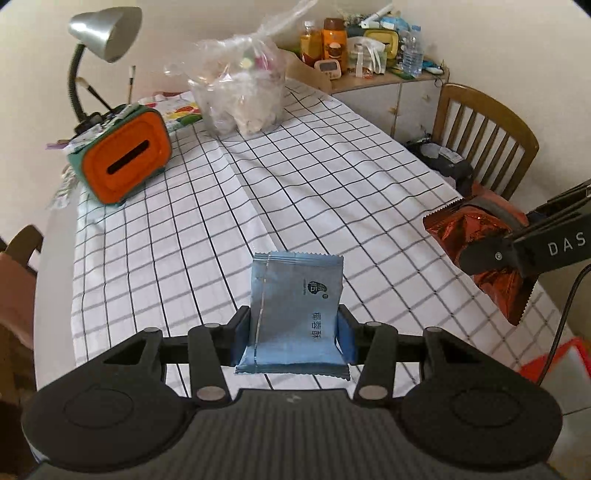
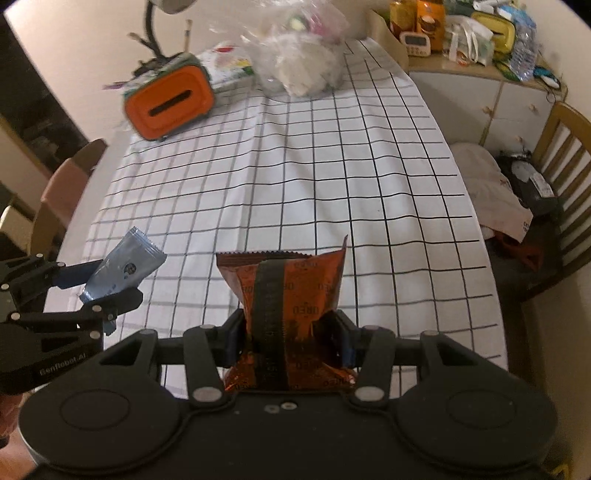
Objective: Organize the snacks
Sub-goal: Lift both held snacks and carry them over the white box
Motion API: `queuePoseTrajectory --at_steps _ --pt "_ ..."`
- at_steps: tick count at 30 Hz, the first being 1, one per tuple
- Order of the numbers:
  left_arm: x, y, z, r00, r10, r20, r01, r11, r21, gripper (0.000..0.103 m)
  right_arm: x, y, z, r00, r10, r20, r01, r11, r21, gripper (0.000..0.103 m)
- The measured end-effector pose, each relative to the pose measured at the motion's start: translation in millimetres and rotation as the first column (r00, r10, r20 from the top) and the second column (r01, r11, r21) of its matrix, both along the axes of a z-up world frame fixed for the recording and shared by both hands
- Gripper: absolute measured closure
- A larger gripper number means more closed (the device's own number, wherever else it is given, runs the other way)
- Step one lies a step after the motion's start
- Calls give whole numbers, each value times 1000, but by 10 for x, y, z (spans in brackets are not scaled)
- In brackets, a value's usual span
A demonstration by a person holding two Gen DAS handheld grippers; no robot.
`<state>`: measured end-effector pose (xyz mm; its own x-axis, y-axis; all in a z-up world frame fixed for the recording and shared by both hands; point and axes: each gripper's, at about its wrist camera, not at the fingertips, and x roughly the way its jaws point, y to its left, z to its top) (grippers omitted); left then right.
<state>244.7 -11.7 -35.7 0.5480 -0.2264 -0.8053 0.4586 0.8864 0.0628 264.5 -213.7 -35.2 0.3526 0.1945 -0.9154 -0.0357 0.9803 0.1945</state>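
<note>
My left gripper is shut on a light blue snack packet, held upright above the checked tablecloth. The right gripper is shut on an orange-brown foil Oreo packet with a dark stripe down its middle. Each view catches the other hand: the right gripper with its foil packet at the right edge, and the left gripper with the blue packet at the lower left. Both packets hang in the air over the near part of the table.
At the far end of the table stand an orange-and-green box with a slot, a desk lamp and a clear plastic bag of snacks. A wooden chair with bags stands to the right, a cluttered cabinet behind.
</note>
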Motion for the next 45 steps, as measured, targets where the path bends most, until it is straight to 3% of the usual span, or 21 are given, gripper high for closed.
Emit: queuePoseTrajectory --at_steps 11,24,33,39,45 --pt "-968 -239 243 991 122 -47 -123 992 -28 56 -743 -239 356 994 106 29 -107 994 27 55" --pt "-1763 -503 164 982 177 -59 -178 984 -18 56 -1502 -441 314 981 183 57 -187 979 82 55" --pt "-2006 -645 -169 973 192 -126 -191 981 14 56 -1884 -364 44 971 236 18 -237 969 72 55" --pt "-2016 -685 -365 960 218 -174 -212 976 55 56 -2034 -281 -171 969 245 -43 -241 968 69 55" --pt "-1948 -657 -561 937 258 -234 -240 965 103 56 -2063 -199 -251 968 244 -51 -242 969 49 55"
